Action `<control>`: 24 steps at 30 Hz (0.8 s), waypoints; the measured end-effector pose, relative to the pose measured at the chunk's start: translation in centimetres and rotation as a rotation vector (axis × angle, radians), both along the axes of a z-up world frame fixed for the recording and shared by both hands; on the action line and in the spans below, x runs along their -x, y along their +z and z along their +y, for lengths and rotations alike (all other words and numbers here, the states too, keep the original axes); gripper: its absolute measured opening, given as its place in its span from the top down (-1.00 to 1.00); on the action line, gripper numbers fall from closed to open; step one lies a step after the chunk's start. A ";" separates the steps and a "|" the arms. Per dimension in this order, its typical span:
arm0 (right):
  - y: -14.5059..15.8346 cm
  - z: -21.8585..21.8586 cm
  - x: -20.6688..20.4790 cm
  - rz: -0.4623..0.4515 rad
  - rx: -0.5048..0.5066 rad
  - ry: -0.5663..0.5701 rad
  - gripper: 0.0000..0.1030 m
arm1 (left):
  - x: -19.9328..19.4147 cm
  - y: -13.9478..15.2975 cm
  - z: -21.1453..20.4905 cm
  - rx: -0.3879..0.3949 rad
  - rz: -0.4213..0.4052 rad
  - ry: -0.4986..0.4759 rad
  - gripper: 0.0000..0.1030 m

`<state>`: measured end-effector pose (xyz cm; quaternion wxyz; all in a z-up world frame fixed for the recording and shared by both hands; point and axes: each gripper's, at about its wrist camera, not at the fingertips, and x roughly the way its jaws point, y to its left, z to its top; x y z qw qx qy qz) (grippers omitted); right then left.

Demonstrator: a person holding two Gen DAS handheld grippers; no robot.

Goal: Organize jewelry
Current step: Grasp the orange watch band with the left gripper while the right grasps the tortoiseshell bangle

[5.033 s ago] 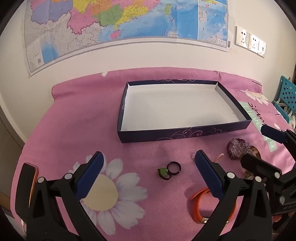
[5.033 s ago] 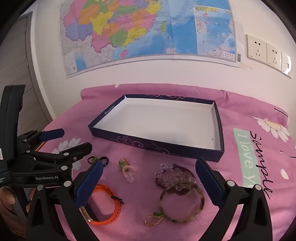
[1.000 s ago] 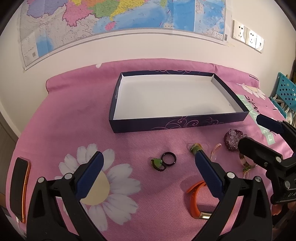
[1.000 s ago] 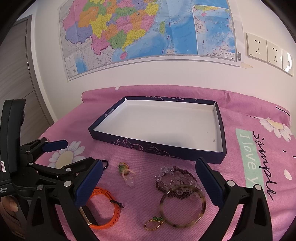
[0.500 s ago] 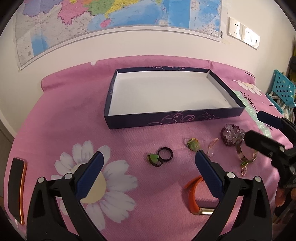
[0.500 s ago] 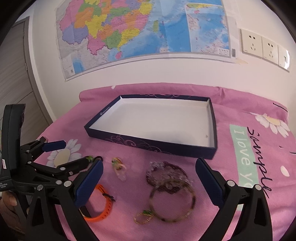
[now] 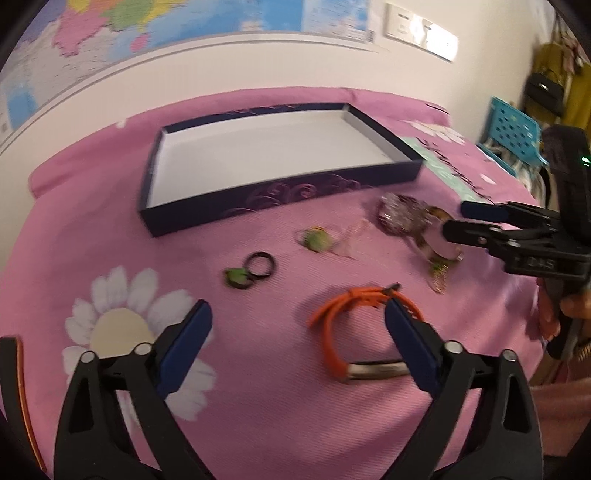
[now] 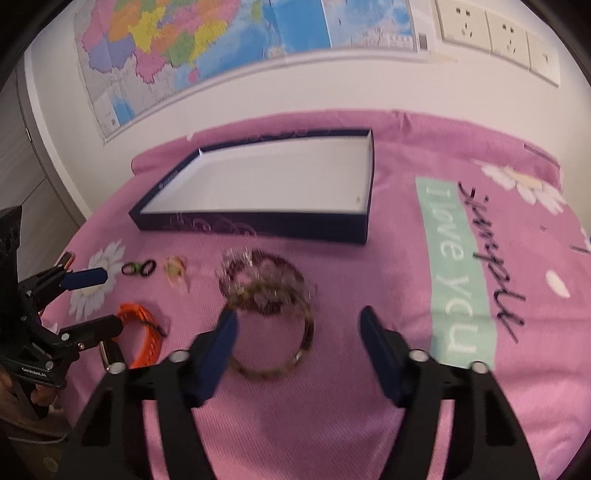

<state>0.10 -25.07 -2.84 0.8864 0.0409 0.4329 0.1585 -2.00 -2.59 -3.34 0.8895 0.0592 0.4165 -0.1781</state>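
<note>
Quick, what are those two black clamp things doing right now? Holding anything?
Left gripper: open, jaws just closing a little, holding nothing.
Right gripper: open, jaws just closing around the mottled brown round bangle, not gripping it yet.

**Soft indoor light, motion blur, heavy fisheye bend**

Both views are evenly and warmly lit, with only faint shadows under the box point(image 7: 280, 195) and the orange band point(image 7: 332, 332). Motion blur smears the small jewelry and the printed lettering point(image 8: 491, 266) on the pink cloth point(image 7: 258, 406). Fisheye distortion curves the wall map point(image 8: 207, 40) and darkens the corners. The wall sockets point(image 7: 421, 31) look washed out.
</note>
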 end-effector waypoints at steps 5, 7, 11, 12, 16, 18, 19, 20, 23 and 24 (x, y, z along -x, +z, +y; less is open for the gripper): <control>-0.5 0.0 0.0 0.020 -0.014 0.012 0.12 | 0.1 -0.5 -1.0 -0.001 0.025 -0.054 -0.32; -0.5 -0.1 0.0 0.028 -0.023 0.019 0.26 | 0.1 -0.7 -1.3 -0.005 0.034 -0.078 -0.21; -0.6 -0.2 -0.2 0.034 -0.018 0.015 0.44 | 0.0 -0.8 -1.6 -0.005 0.049 -0.122 0.02; -0.6 -0.3 -0.2 0.038 -0.021 0.011 0.51 | -0.2 -0.9 -1.7 -0.005 0.055 -0.132 0.07; -0.6 -0.5 -0.4 0.044 -0.011 0.011 0.78 | -0.5 -1.1 -2.2 -0.023 0.059 -0.173 0.35; -0.7 -0.5 -0.5 0.041 -0.010 0.017 0.81 | -0.6 -1.2 -2.4 -0.040 0.062 -0.181 0.45; -0.7 -0.4 -0.5 0.039 -0.006 0.018 0.82 | -0.6 -1.2 -2.4 -0.044 0.060 -0.181 0.48; -0.6 -0.4 -0.5 0.037 -0.006 0.018 0.82 | -0.5 -1.2 -2.4 -0.043 0.061 -0.183 0.49; -0.6 -0.4 -0.6 0.036 -0.014 0.021 0.88 | -0.5 -1.1 -2.3 -0.053 0.067 -0.180 0.67; -0.6 -0.3 -0.6 0.034 -0.017 0.022 0.89 | -0.5 -1.0 -2.3 -0.054 0.066 -0.177 0.74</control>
